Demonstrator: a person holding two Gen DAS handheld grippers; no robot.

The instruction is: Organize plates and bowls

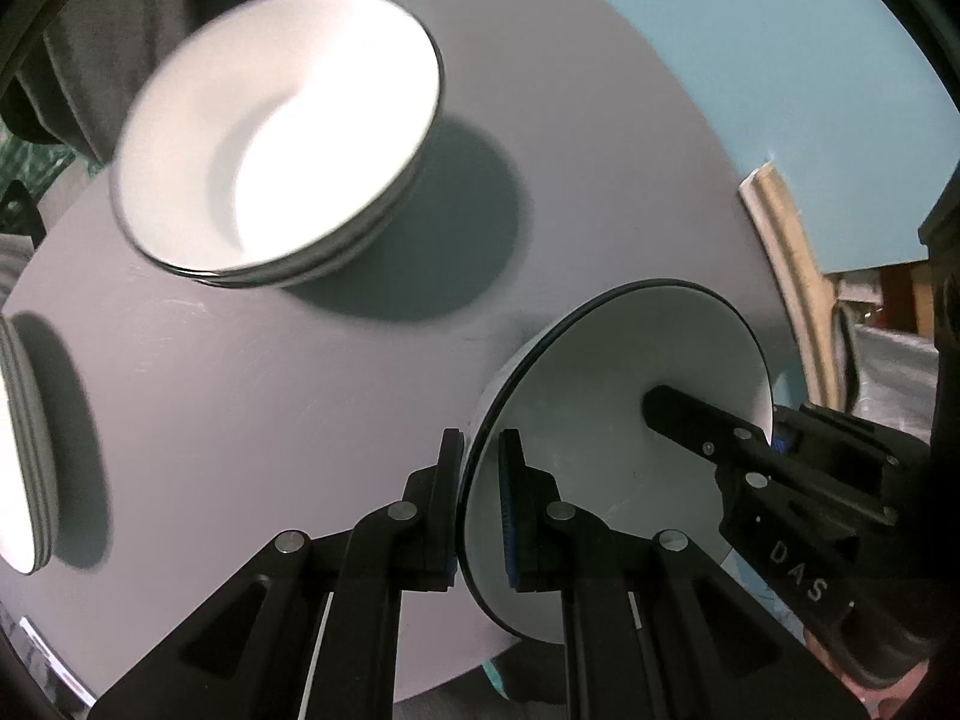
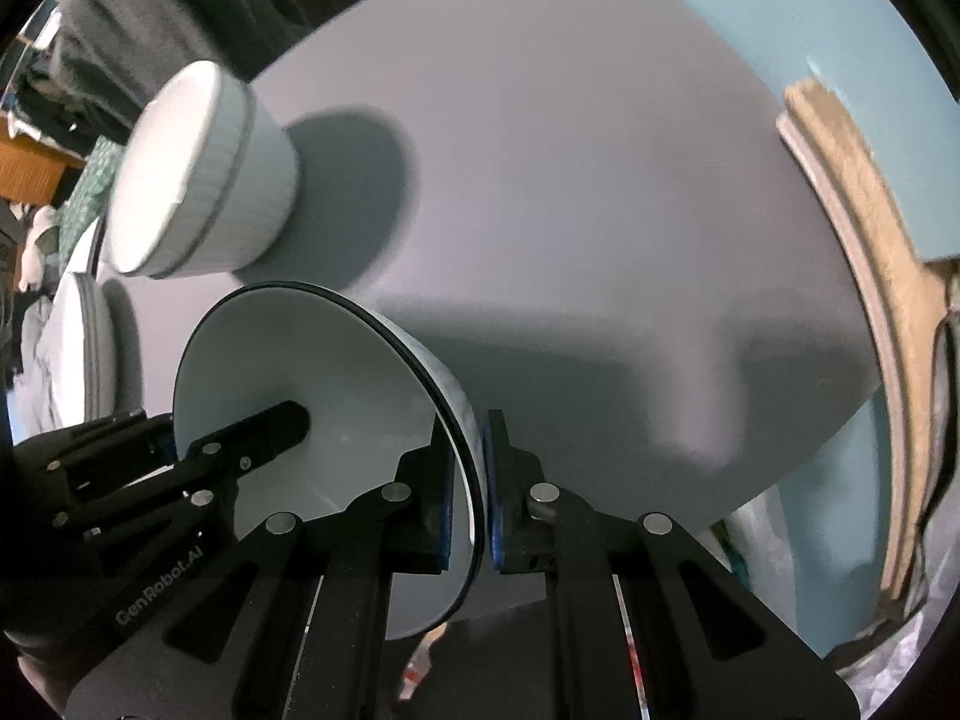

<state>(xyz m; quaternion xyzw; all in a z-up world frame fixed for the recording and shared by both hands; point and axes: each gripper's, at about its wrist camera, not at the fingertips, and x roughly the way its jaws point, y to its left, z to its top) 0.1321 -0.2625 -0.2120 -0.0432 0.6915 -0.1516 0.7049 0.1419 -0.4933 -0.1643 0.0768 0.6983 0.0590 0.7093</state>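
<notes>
While both grippers, left gripper [image 1: 480, 504] and right gripper [image 2: 468, 498], clamp opposite rims of the bowl [image 1: 624, 372], we note the stacked bowls [image 1: 282, 144] at 11 o'clock.

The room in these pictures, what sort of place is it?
Probably a home room: a grey round table against a light blue wall, stacked white bowls on it, clothes and clutter at the edges.
</notes>
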